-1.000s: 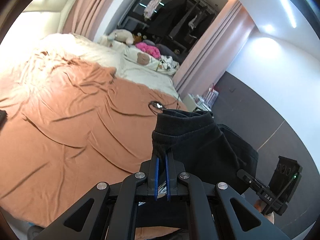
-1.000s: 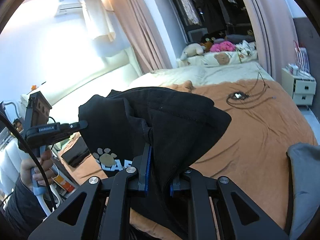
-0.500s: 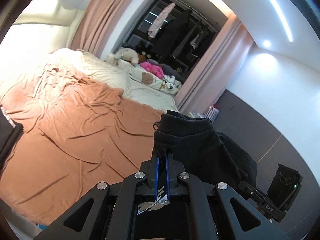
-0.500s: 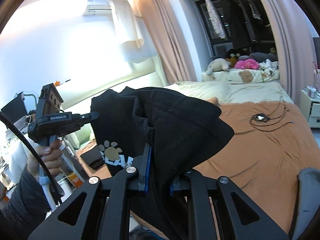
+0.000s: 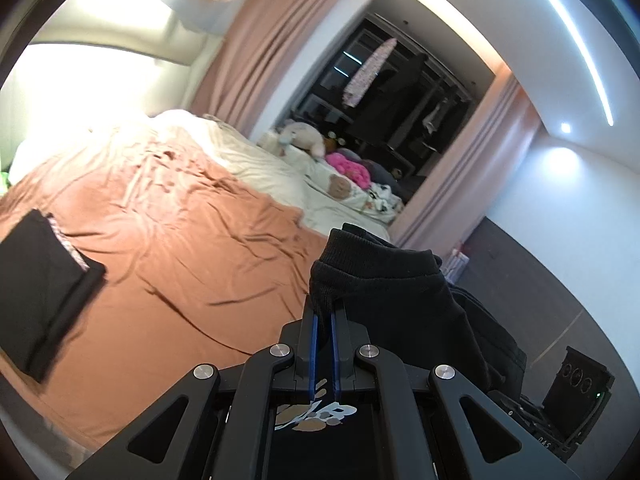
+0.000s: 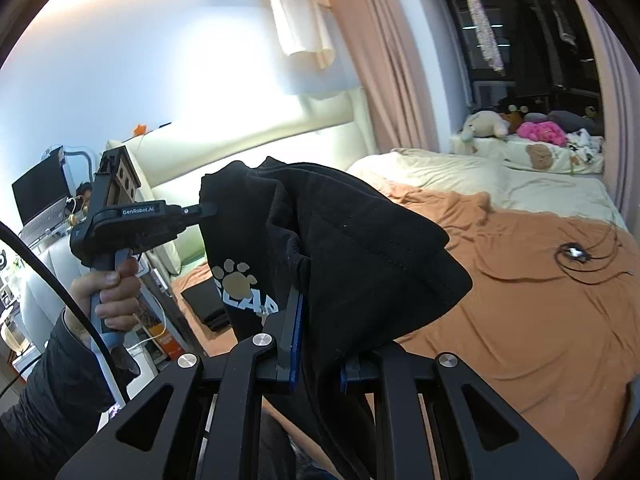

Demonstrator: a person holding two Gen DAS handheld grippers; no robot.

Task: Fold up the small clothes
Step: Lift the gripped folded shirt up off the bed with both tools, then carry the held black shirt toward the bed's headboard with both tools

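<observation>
Above the bed (image 5: 168, 280), both grippers clench the black shirt (image 6: 340, 248); left gripper (image 5: 324, 320) and right gripper (image 6: 316, 344) share its long hem, strung between them

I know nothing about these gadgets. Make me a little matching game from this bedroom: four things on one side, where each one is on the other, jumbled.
Things:
1. black garment with paw print
2. folded black clothes
3. pink plush toy
4. tangled black cable

Places:
A. lying loose on the orange bedspread, right side
B. held up in the air between both grippers
C. on the far cream bedding, among the soft toys
D. lying flat on the orange bedspread, left edge

Pairs: 1-B, 2-D, 3-C, 4-A
</observation>
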